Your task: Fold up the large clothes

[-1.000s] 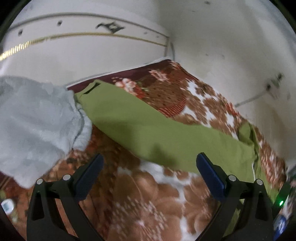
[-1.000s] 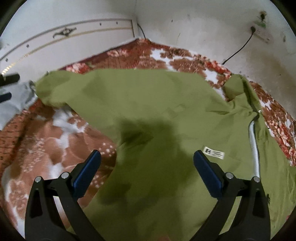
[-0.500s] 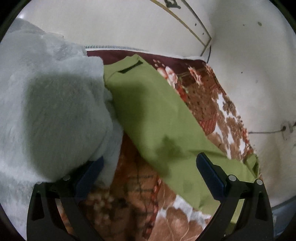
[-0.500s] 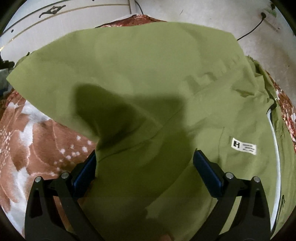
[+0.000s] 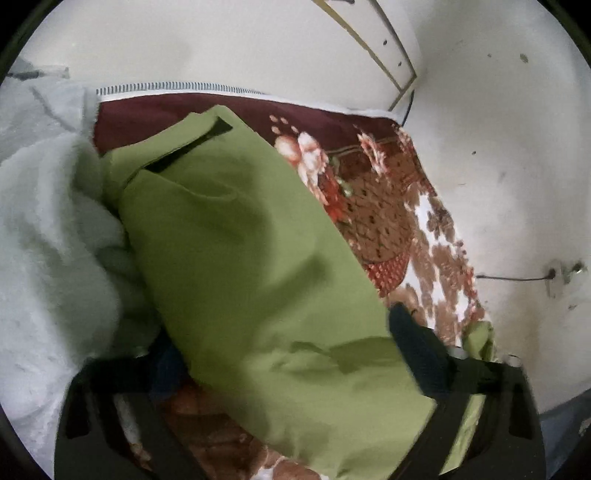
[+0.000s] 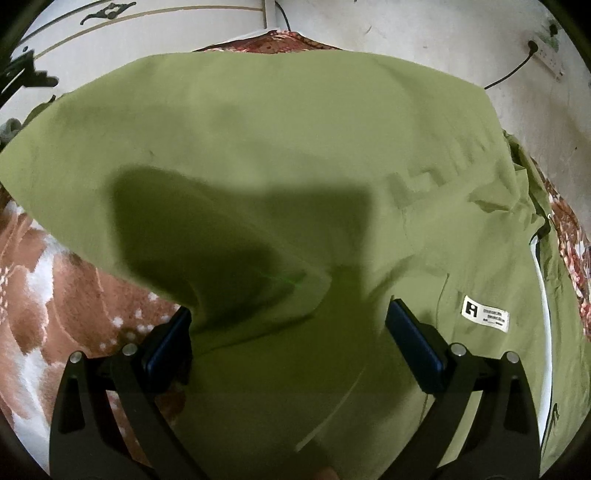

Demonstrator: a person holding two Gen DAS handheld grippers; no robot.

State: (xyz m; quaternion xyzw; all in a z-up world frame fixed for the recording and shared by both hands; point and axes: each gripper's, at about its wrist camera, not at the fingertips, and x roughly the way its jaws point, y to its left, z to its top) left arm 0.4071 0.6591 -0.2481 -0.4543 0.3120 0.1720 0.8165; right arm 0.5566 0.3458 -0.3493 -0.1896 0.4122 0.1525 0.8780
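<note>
A large olive-green garment [image 6: 295,147] lies spread on a floral bedspread [image 6: 55,295], with a white label [image 6: 485,314] near its right side. My right gripper [image 6: 291,343] hangs open just above the garment's body, the cloth passing under both fingers. In the left wrist view a long green sleeve [image 5: 240,240] with a dark slit near its far end runs between the jaws of my left gripper [image 5: 284,343]. Those jaws are closing with the sleeve between them. The cloth covers part of the left finger, and no firm pinch shows.
A fluffy pale grey blanket [image 5: 48,240] is heaped against the sleeve's left side. The floral bedspread [image 5: 388,221] reaches a white headboard [image 6: 147,33] and a white wall [image 5: 498,147]. A power strip and cable [image 6: 546,51] hang on the wall at the right.
My left gripper rolled and came down onto the sleeve, its jaws narrowing around it. My right gripper sank closer to the garment, which now fills its view.
</note>
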